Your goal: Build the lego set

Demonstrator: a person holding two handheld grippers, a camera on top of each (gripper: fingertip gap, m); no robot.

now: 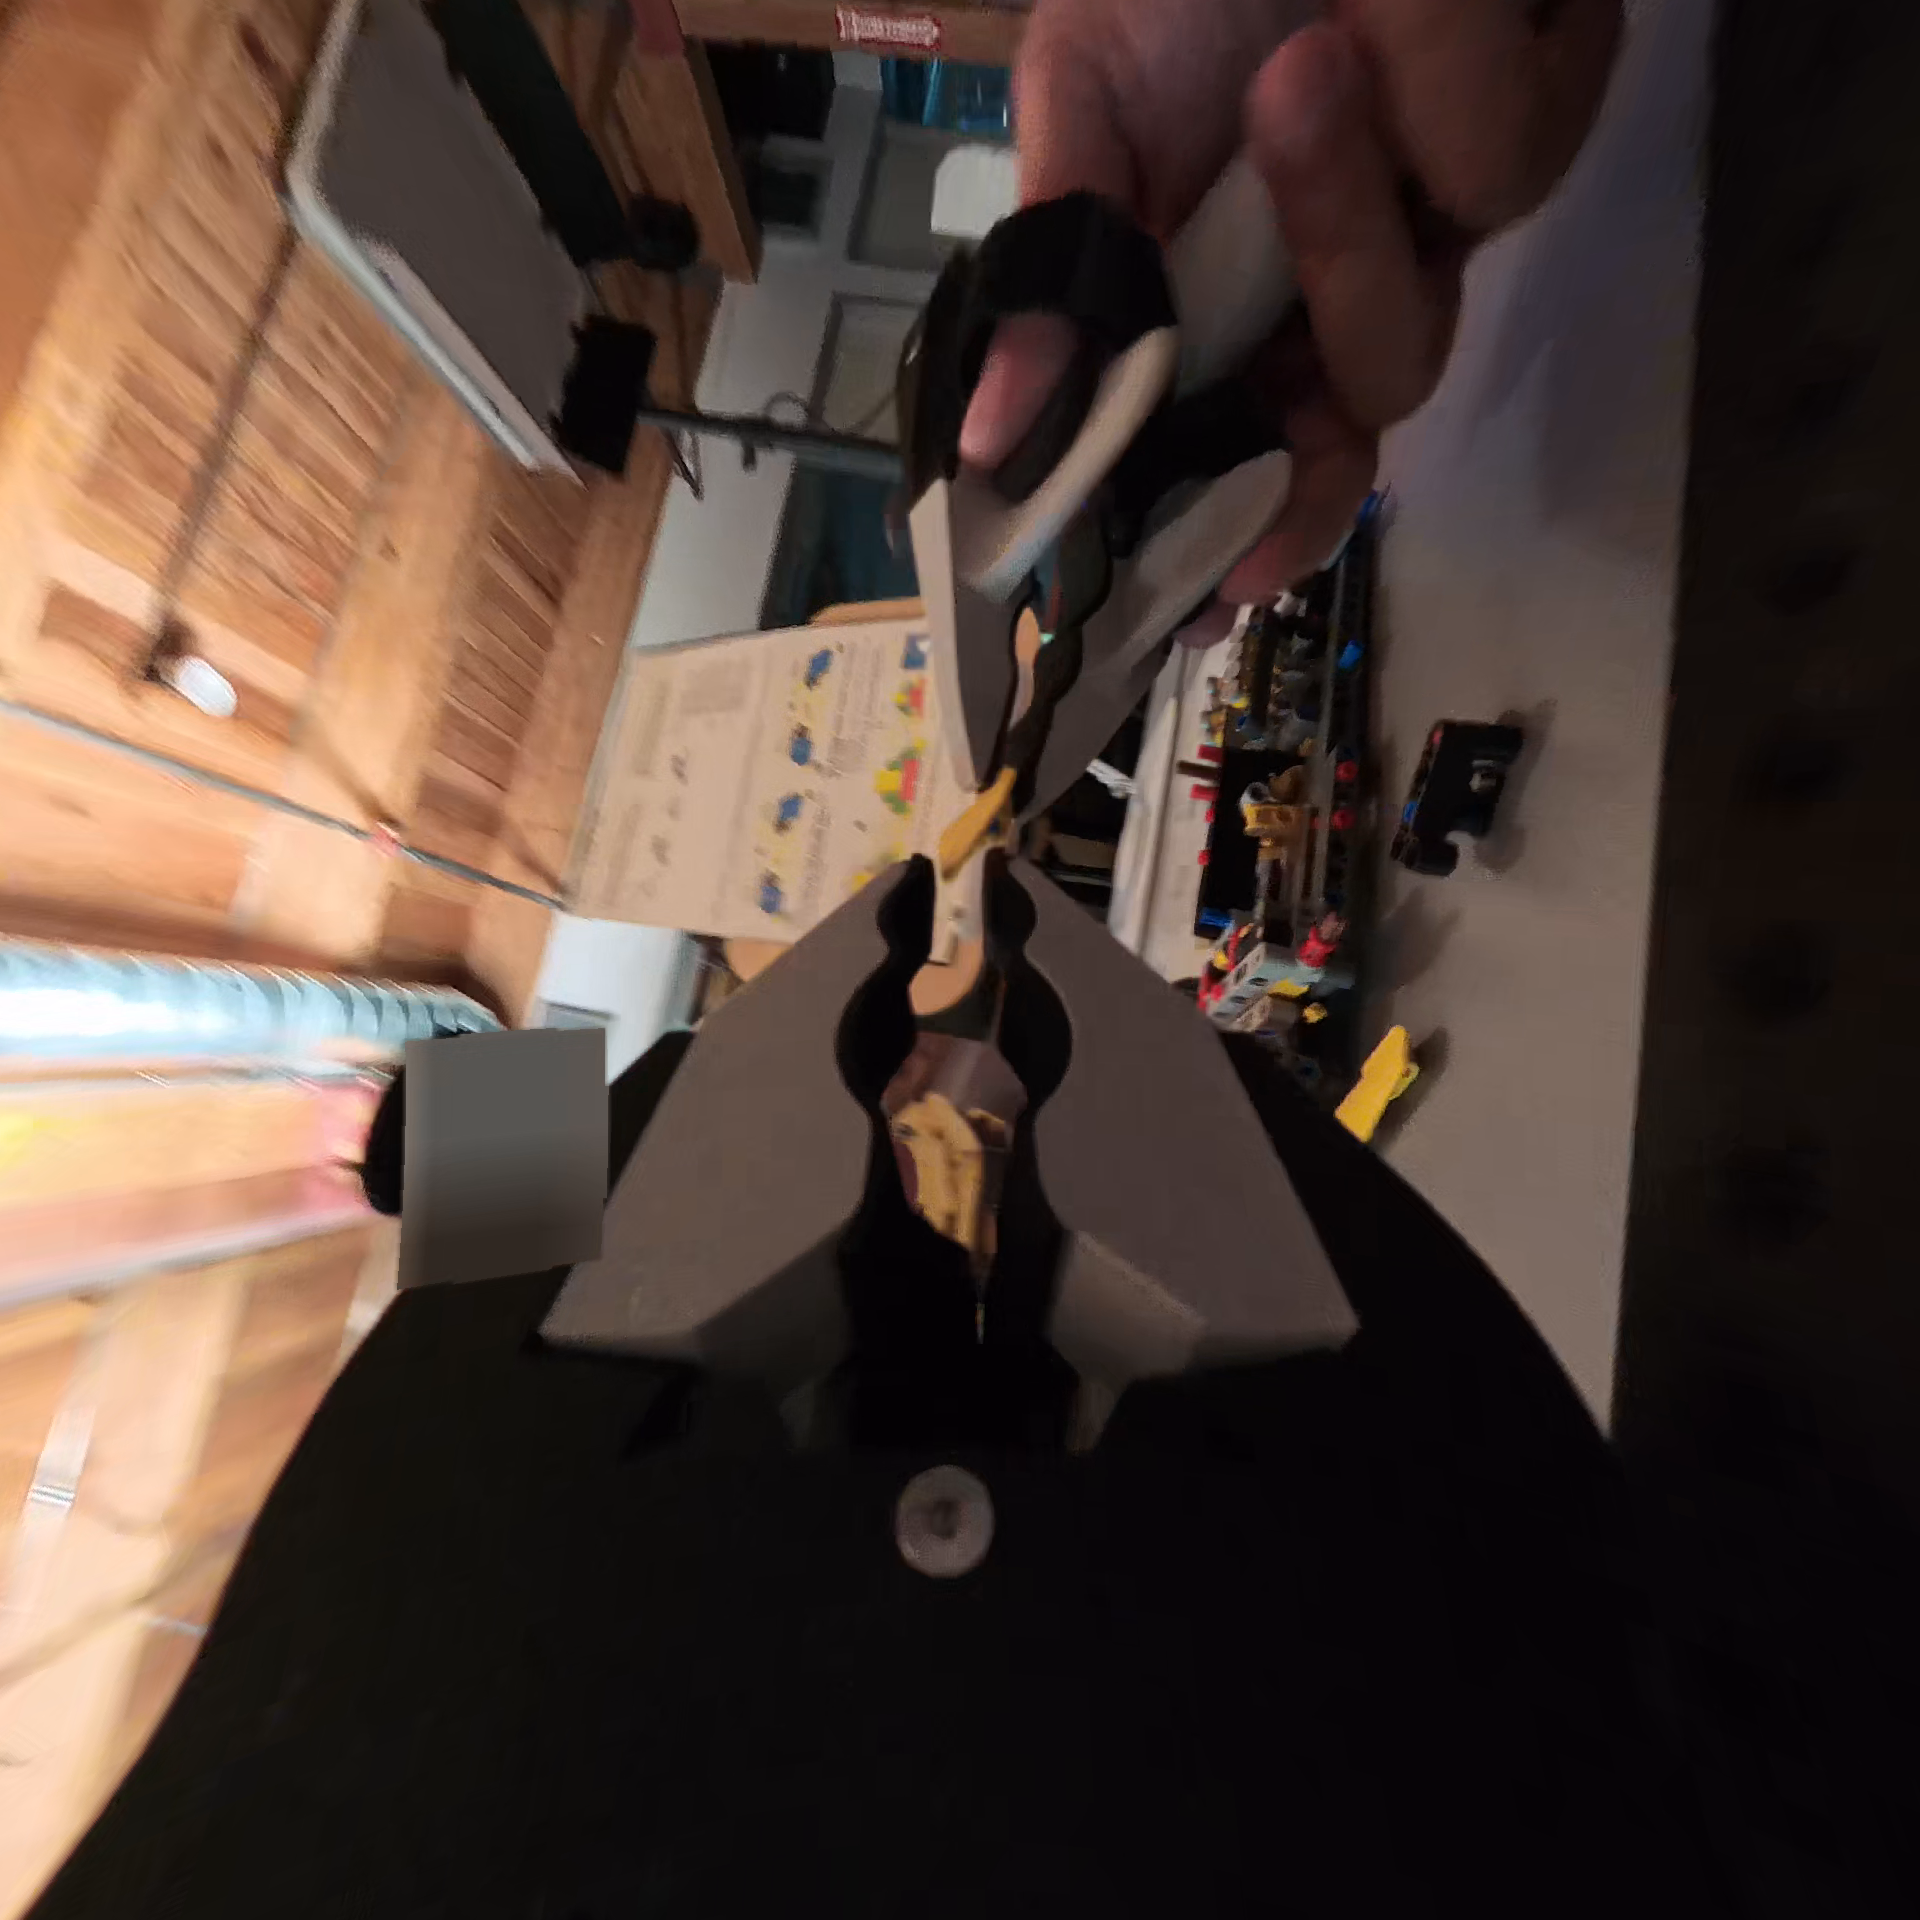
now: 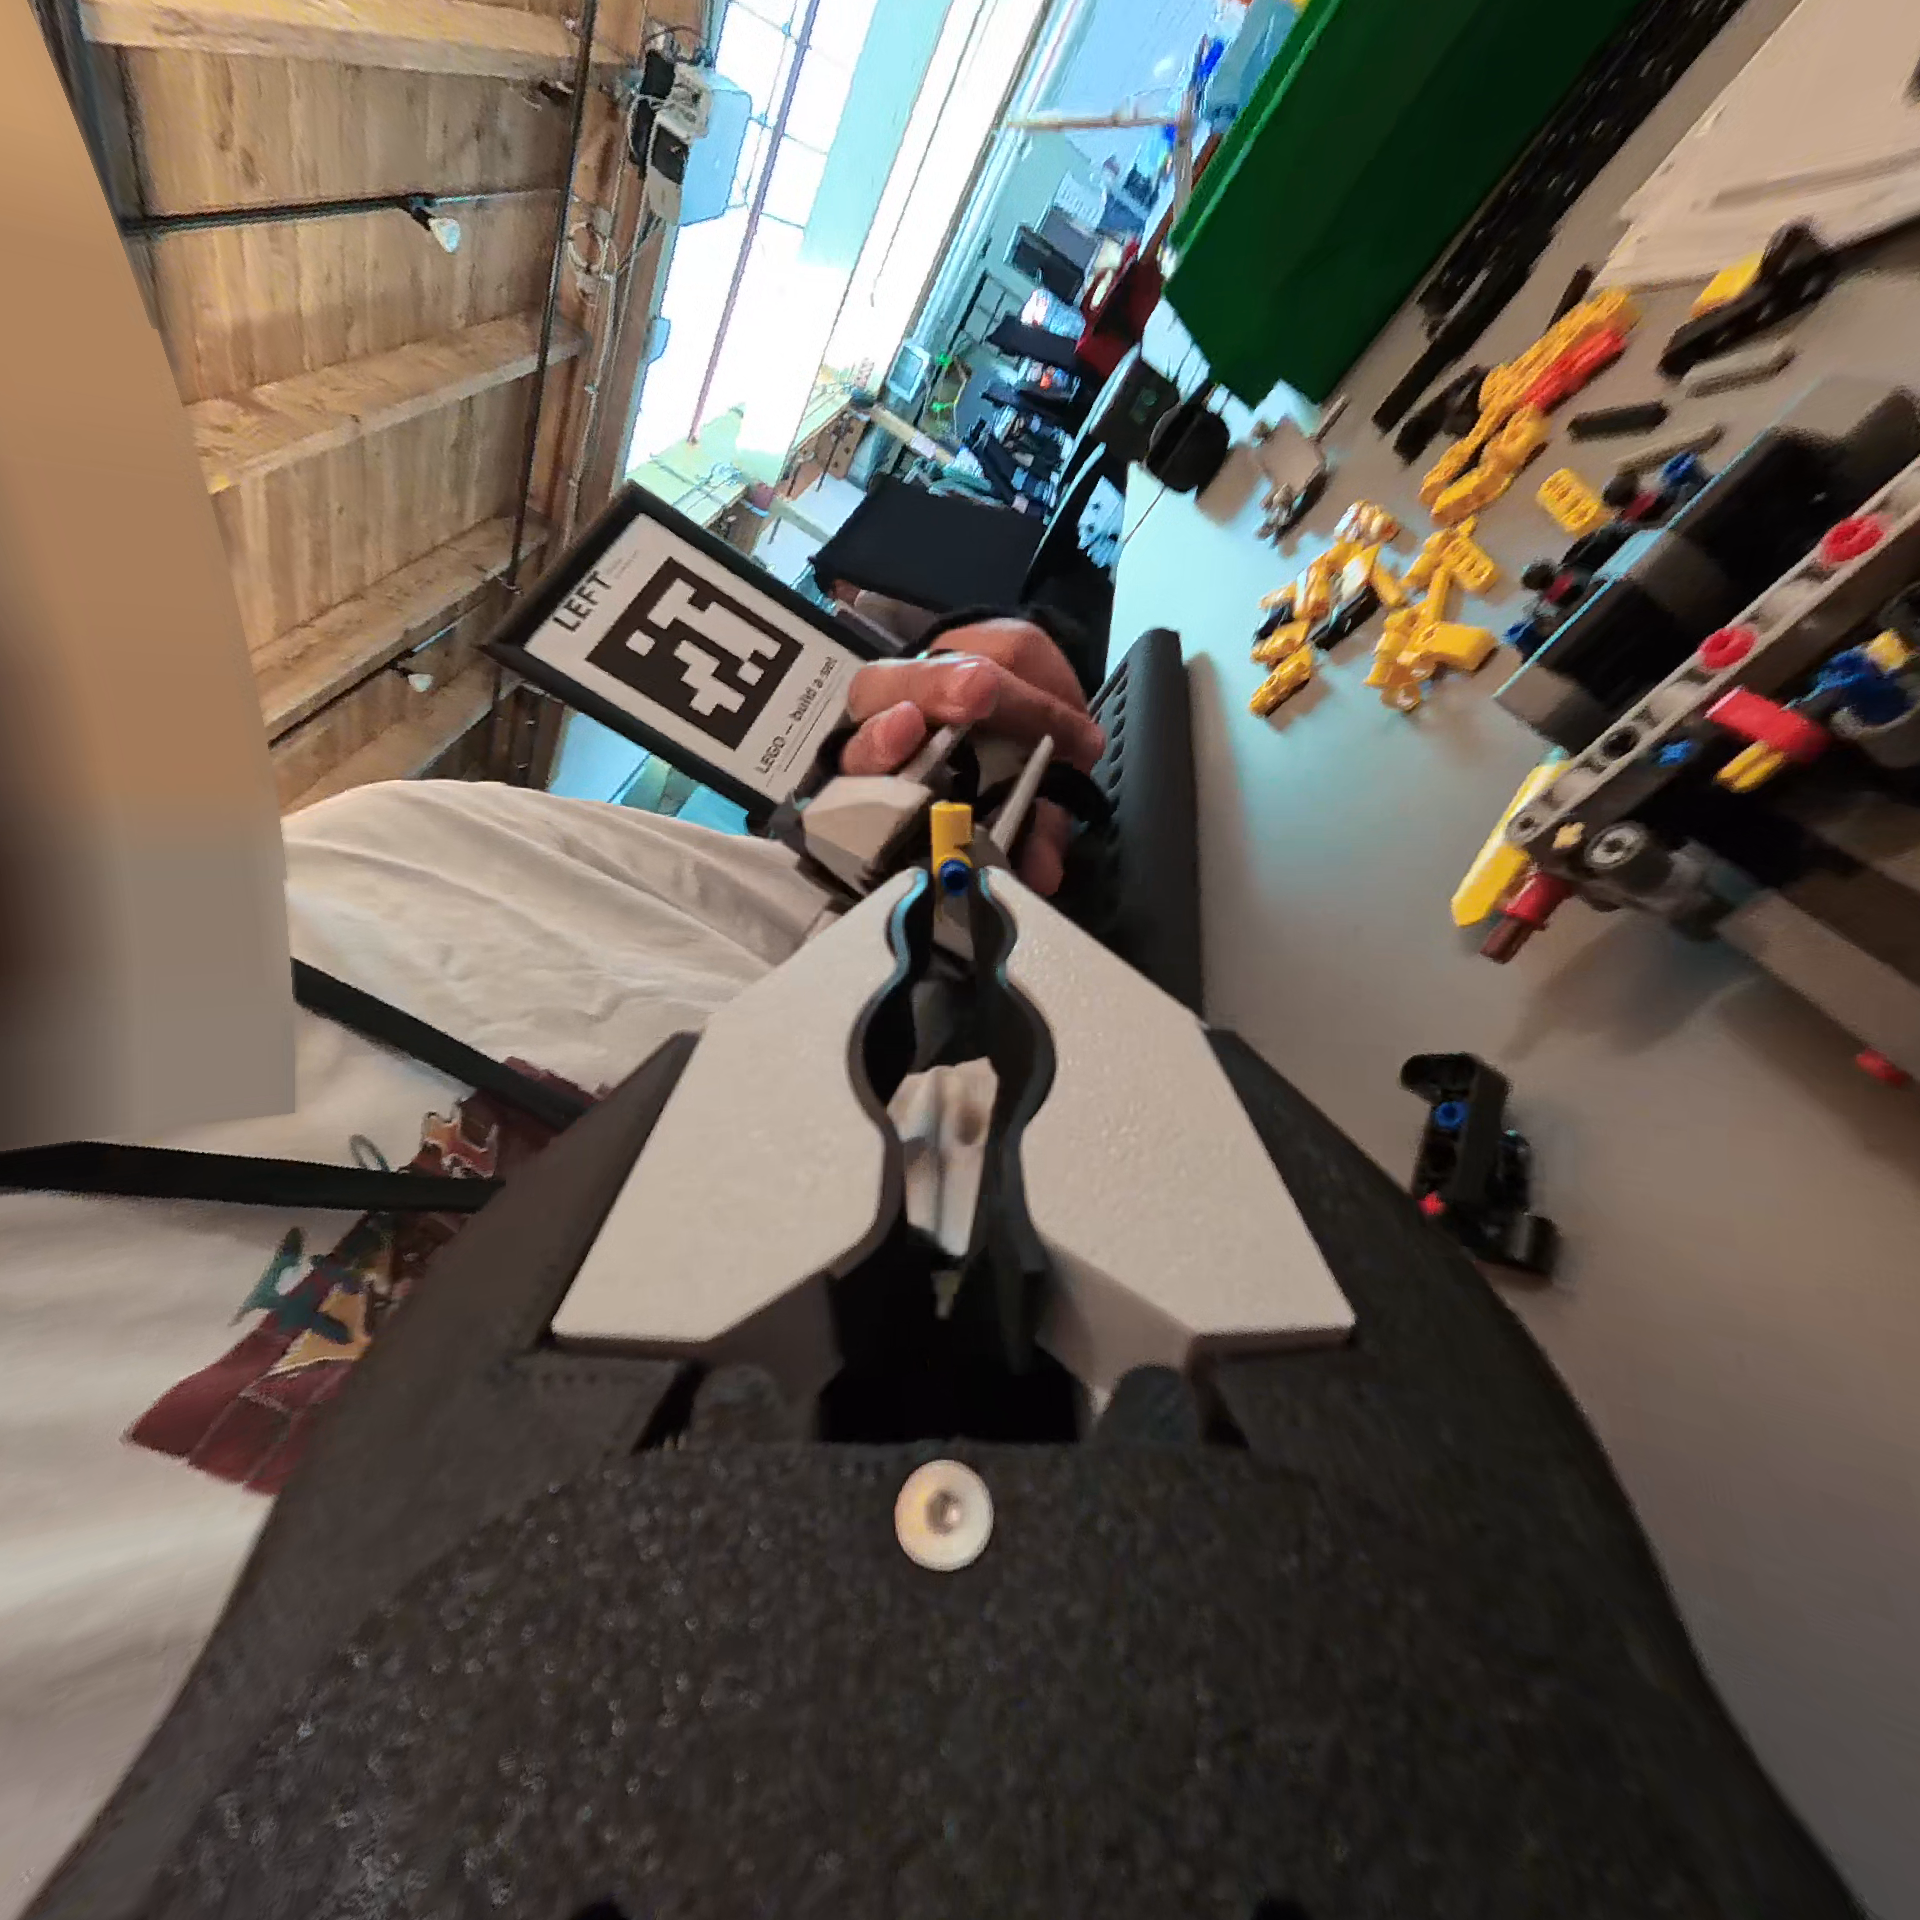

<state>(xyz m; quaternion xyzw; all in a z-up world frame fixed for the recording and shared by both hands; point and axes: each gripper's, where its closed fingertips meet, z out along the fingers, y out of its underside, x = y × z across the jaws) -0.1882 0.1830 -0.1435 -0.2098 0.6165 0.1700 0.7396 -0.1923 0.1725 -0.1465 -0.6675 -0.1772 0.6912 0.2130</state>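
Above the grey table [image 2: 1299,935], a small yellow piece [image 2: 950,828] is being pinched by the right tongs [image 2: 951,883] and the left tongs [image 1: 961,883], tip to tip.

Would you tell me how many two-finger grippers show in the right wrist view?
2: the right grey-fingered gripper in the foreground; the left grey-fingered gripper just beyond, tip to tip.

My right gripper [image 2: 951,883] shows matt grey fingers [image 2: 1132,1122] on a grainy black body, with one shiny metal screw [image 2: 943,1514]. I see smooth plastic yellow bricks [image 2: 1382,613] on the matt grey table [image 2: 1299,831], rough wood planks [image 2: 343,343], and creased white cloth [image 2: 540,883].
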